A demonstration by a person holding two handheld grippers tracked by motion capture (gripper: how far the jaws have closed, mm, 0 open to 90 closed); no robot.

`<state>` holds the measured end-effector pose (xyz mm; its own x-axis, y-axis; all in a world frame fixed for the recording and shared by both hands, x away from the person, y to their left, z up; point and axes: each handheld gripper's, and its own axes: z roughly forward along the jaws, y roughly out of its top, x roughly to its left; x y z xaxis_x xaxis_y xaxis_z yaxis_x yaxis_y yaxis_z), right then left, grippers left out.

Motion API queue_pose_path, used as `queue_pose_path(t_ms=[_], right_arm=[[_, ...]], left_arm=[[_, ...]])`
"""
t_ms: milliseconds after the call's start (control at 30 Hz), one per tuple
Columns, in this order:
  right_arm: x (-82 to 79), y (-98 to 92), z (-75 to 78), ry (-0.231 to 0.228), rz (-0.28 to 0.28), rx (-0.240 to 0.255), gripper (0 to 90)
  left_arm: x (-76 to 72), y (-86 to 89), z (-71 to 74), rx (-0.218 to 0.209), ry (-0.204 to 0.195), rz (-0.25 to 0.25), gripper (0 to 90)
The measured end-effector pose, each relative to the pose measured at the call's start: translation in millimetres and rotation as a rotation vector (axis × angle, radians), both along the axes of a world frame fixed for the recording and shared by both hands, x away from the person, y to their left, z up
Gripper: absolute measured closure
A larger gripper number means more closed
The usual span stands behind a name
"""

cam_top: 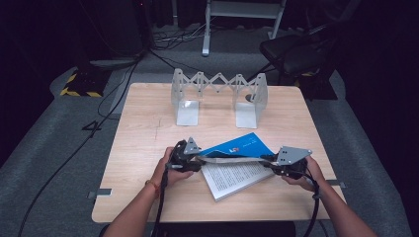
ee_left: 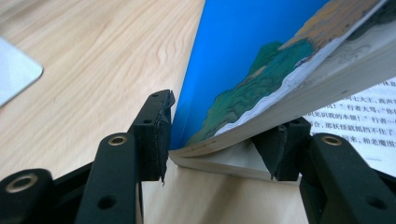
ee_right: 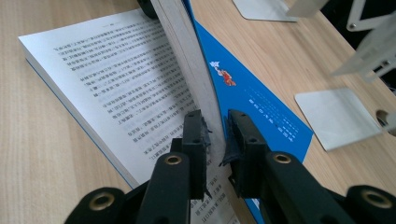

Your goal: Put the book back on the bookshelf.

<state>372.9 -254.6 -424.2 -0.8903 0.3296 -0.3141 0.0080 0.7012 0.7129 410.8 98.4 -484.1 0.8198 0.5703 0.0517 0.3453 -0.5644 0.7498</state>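
Right gripper (ee_right: 215, 135) pinching lifted book (cam_top: 236, 163) pages, left gripper (ee_left: 219, 140) straddling the spine — contact unclear, text blurred.

The place looks like a recording lab or studio: a small wooden desk (cam_top: 148, 133) stands alone on grey carpet (cam_top: 49, 163) in a dark room, with black cables (cam_top: 74, 148) trailing across the floor, hazard-striped tape (cam_top: 79, 92) on a stand base, and a metal frame (cam_top: 242, 10) behind.
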Motion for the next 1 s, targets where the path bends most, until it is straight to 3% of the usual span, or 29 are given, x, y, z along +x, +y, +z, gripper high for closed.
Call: queue_pose_path(t_ms=[167, 300, 367, 433, 567, 733, 900, 1000], right_arm=[[4.0, -9.2, 0.3, 0.011, -0.045, 0.014, 77.6], [4.9, -10.5, 0.0, 0.022, -0.049, 0.022, 77.4], [5.1, -9.9, -0.7, 0.023, -0.050, 0.016, 77.2], [5.1, -10.0, -2.8, 0.032, -0.045, 0.009, 77.0], [5.0, -9.8, -3.3, 0.030, -0.046, 0.006, 77.0], [4.5, -9.1, -2.6, 0.028, -0.048, 0.002, 76.9], [3.7, -8.1, -2.8, 0.026, -0.048, -0.007, 76.5], [3.3, -7.9, -3.4, 0.029, -0.048, -0.011, 76.4]], left_arm=[[11.0, -10.2, -0.2, 0.001, -0.005, 0.001, 48.8], [8.1, -12.5, 1.4, 0.018, -0.007, 0.019, 47.7], [2.2, -11.8, 5.7, 0.030, -0.003, 0.008, 42.1], [-5.4, -8.0, 13.2, -0.016, 0.010, -0.037, 43.6], [-25.8, -10.5, 30.3, -0.061, -0.029, -0.076, 41.5], [-47.4, -28.5, 45.6, -0.095, -0.073, -0.128, 37.6], [-57.6, -48.6, 55.6, -0.117, -0.083, -0.131, 34.0], [-62.1, -61.5, 59.7, -0.106, -0.099, -0.119, 34.0]])
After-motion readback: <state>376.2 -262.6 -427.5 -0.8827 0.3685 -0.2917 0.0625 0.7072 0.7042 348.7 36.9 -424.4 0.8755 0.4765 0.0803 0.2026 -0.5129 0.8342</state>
